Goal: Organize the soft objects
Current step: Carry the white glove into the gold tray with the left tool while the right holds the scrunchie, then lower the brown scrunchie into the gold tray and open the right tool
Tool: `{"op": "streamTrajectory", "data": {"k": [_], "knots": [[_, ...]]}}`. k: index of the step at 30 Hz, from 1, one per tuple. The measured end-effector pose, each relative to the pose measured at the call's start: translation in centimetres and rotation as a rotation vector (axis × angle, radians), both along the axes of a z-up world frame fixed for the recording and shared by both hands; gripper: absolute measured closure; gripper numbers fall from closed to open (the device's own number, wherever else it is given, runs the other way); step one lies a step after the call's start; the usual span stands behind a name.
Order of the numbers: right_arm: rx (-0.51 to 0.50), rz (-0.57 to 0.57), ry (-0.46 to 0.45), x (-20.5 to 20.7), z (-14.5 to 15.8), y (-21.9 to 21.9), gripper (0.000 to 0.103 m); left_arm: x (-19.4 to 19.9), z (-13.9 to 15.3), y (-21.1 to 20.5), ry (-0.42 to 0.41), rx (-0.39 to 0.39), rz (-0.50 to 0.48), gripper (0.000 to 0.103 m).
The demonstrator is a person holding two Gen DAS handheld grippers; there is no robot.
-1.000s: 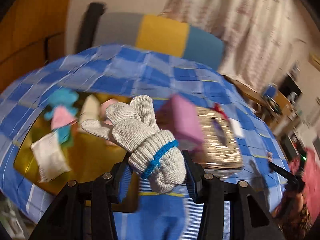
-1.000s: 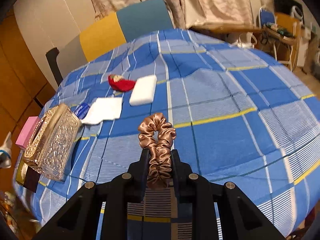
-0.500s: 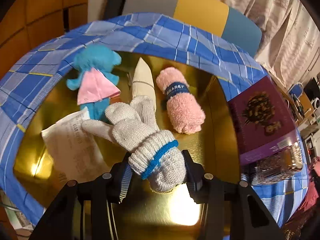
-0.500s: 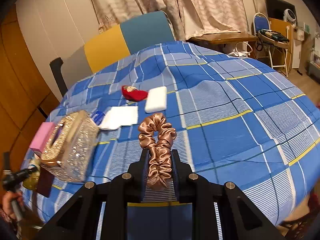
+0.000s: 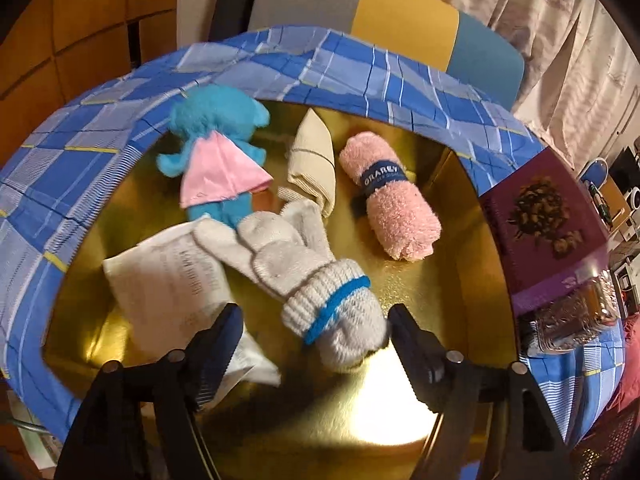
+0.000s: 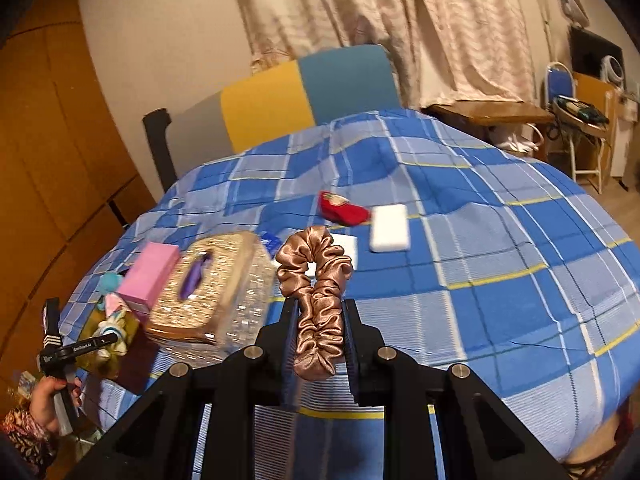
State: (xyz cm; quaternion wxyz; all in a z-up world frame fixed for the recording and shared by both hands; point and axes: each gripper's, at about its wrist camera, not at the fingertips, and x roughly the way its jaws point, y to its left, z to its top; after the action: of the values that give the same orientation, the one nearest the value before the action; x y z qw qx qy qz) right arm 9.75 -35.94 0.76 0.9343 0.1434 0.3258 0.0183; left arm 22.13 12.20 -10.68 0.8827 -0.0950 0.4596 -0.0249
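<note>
Soft objects are seen gathered in a gold tray (image 5: 460, 280) on a table under a blue checked tablecloth (image 6: 500, 260). In the tray lie a blue plush doll with a pink dress (image 5: 218, 160), a rolled pink towel with a dark band (image 5: 394, 204), a folded beige cloth (image 5: 314, 164) between the doll and the towel, and a white printed packet (image 5: 168, 280). A pair of white knit gloves with a blue cuff stripe (image 5: 304, 276) is seen in the tray between the fingers of the left gripper (image 5: 314, 340), whose jaws are spread wide; the cuff is just touched by the right finger only. A purple box (image 5: 548, 220) is propped at the tray's right edge. A bronze satin scrunchie (image 6: 316, 300) is clamped in the narrow jaws of the right gripper (image 6: 318, 336), held above the tablecloth. Beside it a glittery gold tissue box (image 6: 208, 288), a pink box (image 6: 154, 272), a white sponge block (image 6: 390, 227) and a small red pouch (image 6: 344, 210) are seen on the cloth.
</note>
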Motion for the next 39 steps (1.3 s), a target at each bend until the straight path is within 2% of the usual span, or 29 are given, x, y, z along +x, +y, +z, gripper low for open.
{"op": "streamTrajectory", "data": {"k": [7, 11, 19, 24, 33, 39], "knots": [[0.012, 0.088, -0.018, 1.3, 1.0, 4.8, 0.081, -5.0, 1.7, 1.6, -0.114, -0.107, 0.09, 0.027], [0.026, 0.155, -0.012, 2.4, 1.4, 8.5, 0.081, -7.7, 2.5, 1.8, -0.18, -0.089, 0.144, 0.027], [0.019, 0.339, -0.006, 4.1, 2.2, 17.5, 0.081, -10.1, 3.5, 1.5, -0.245, -0.034, 0.134, 0.027], [-0.004, 0.443, 0.034, 5.5, 1.4, 23.3, 0.081, -10.9, 3.2, 2.5, -0.238, -0.062, 0.167, 0.027], [-0.046, 0.571, 0.137, 9.6, -2.4, 32.3, 0.081, -11.2, 2.1, 3.4, -0.195, -0.094, 0.221, 0.028], [-0.083, 0.564, 0.209, 13.5, -5.1, 36.0, 0.081, -11.4, 2.5, 3.9, -0.203, -0.109, 0.233, 0.027]]}}
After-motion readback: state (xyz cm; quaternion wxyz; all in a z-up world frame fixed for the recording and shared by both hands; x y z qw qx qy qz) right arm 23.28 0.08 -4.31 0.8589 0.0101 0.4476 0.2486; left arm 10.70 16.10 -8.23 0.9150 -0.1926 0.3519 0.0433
